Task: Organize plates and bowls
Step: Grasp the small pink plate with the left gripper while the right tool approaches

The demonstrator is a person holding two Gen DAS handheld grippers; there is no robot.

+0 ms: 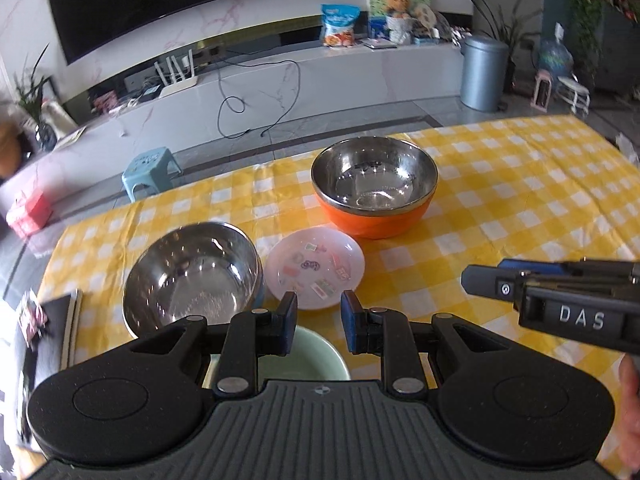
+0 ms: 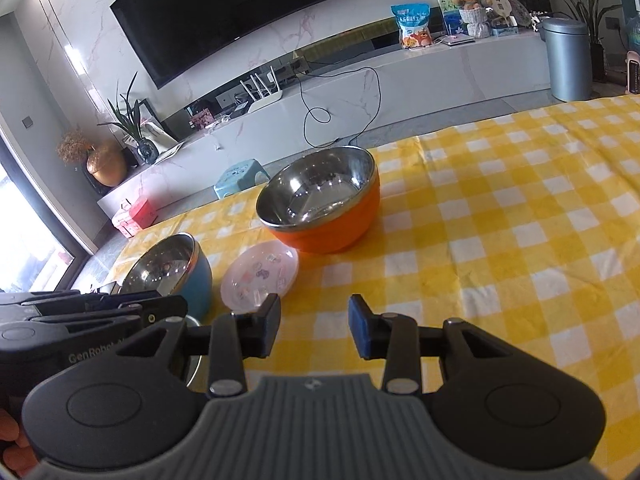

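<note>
On the yellow checked tablecloth (image 1: pixel 500 184) stand an orange steel-lined bowl (image 1: pixel 374 186) (image 2: pixel 320 200), a blue steel-lined bowl (image 1: pixel 192 276) (image 2: pixel 170 268) and between them a pink patterned plate (image 1: pixel 316 268) (image 2: pixel 260 274). A pale green bowl (image 1: pixel 304 356) sits right under my left gripper (image 1: pixel 319 322), which is open and empty just short of the plate. My right gripper (image 2: pixel 314 326) is open and empty, hovering over the cloth right of the plate; it also shows in the left wrist view (image 1: pixel 480 278).
A dark book or notebook (image 1: pixel 52 332) lies at the table's left edge. Beyond the table are a small blue stool (image 1: pixel 150 170), a TV cabinet (image 1: pixel 280 88) with cables, and a grey bin (image 1: pixel 482 72).
</note>
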